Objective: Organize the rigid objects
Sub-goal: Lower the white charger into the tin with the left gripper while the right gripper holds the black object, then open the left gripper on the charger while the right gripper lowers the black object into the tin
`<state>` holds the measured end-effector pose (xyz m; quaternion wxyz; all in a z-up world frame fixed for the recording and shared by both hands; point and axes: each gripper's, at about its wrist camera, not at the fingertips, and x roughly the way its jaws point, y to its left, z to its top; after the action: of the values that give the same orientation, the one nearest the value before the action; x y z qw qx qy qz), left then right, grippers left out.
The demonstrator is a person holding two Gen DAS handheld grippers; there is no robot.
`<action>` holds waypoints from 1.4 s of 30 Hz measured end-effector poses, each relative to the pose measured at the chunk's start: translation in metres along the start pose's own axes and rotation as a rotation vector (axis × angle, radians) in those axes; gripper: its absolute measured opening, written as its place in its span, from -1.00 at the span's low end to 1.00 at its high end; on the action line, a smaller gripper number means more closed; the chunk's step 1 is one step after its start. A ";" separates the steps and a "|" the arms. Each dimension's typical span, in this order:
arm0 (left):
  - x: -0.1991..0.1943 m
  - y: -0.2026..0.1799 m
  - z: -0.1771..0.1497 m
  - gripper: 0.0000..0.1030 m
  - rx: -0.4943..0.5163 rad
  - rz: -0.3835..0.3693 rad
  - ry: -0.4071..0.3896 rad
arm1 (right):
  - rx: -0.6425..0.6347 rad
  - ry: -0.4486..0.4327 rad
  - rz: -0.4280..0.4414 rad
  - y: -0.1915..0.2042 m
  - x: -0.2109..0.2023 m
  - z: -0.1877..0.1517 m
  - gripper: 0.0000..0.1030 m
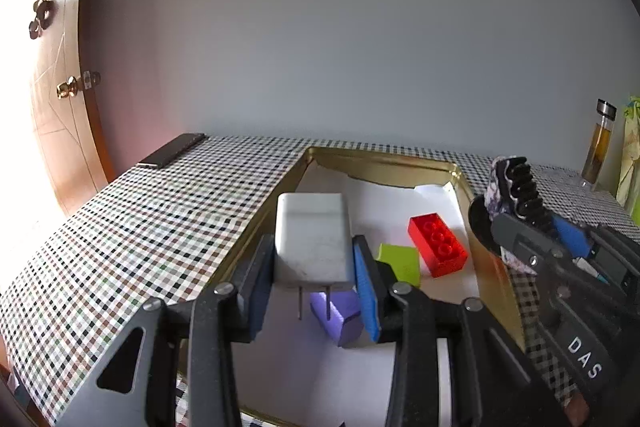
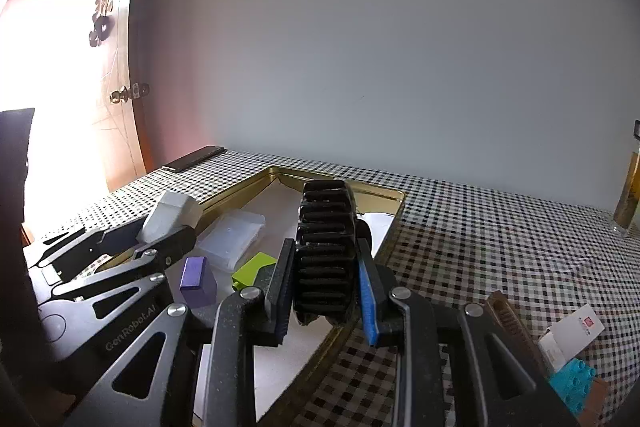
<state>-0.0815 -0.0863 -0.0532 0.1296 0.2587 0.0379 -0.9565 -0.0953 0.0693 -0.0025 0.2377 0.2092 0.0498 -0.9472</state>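
My left gripper is shut on a white plug adapter, prongs pointing back toward the camera, held over the left part of a gold tin tray. In the tray lie a red brick, a green block and a purple block. My right gripper is shut on a black toothed hair claw, above the tray's right rim. The right wrist view also shows the left gripper with the adapter, and a clear plastic case in the tray.
A checked cloth covers the table. A dark flat slab lies at the far left corner and a glass bottle stands at the far right. Near the right gripper lie a cyan brick, a small white box and a brown comb-like piece.
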 end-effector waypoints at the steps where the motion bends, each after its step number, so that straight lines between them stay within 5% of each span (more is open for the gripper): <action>1: 0.002 0.001 0.001 -0.28 0.003 0.000 0.007 | -0.002 0.006 0.002 0.000 0.002 0.001 -0.41; 20: 0.026 -0.012 0.015 -0.28 0.126 0.015 0.119 | -0.046 0.079 0.013 0.011 0.026 0.002 -0.41; 38: 0.045 -0.016 0.013 -0.28 0.136 0.035 0.176 | -0.046 0.108 0.011 0.011 0.032 0.000 -0.40; 41: 0.043 -0.015 0.013 -0.15 0.127 0.047 0.168 | -0.046 0.112 0.019 0.012 0.032 0.000 -0.38; 42: 0.043 -0.014 0.014 0.06 0.122 0.050 0.162 | -0.044 0.106 0.020 0.012 0.031 0.000 -0.36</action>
<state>-0.1283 -0.0844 -0.0629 0.1341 0.3434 -0.0166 -0.9294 -0.1147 0.0455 -0.0155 0.2490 0.2545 0.0811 -0.9310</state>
